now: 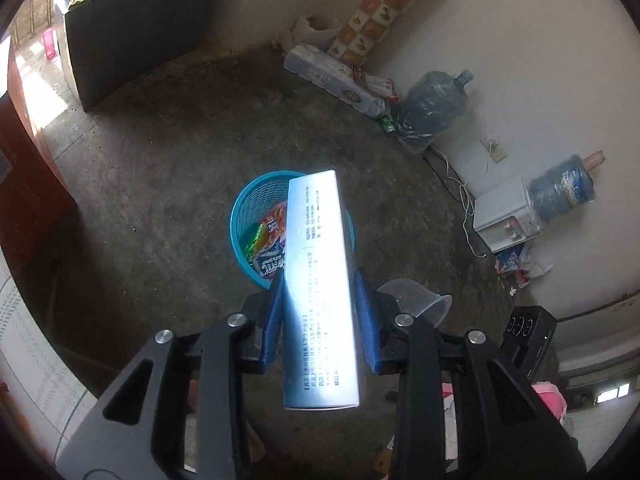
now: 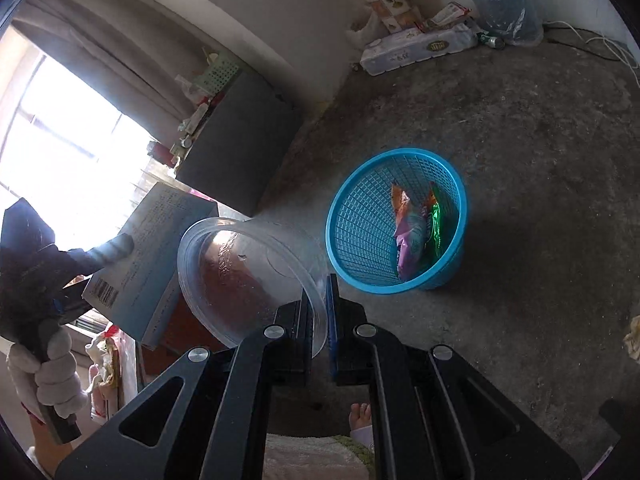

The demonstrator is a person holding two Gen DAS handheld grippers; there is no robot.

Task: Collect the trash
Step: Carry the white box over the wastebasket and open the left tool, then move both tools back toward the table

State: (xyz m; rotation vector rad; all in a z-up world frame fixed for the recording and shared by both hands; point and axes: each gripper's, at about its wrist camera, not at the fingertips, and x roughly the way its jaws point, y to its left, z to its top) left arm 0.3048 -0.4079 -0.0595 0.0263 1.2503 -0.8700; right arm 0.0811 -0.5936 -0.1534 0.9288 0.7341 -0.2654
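Note:
A long pale-blue printed box [image 1: 320,280] sits clamped between the blue pads of my left gripper [image 1: 320,300], its far end reaching over the blue mesh basket [image 1: 248,204] on the concrete floor. Snack wrappers [image 1: 270,240] lie in the basket. My right gripper [image 2: 320,300] is shut on the rim of a clear plastic cup [image 2: 248,276], held left of the basket [image 2: 360,216] with the cup's mouth facing the camera. The same box [image 2: 148,256] and the gloved hand [image 2: 56,376] holding the left gripper show at left in the right wrist view. The cup [image 1: 420,304] shows beside the box in the left wrist view.
Along the wall lie a pack of paper rolls [image 1: 332,76], two large water bottles [image 1: 436,104], a white dispenser [image 1: 504,220], cords and scraps. A dark grey cabinet [image 1: 132,40] stands at the far left. A bare foot [image 2: 360,416] shows below my right gripper.

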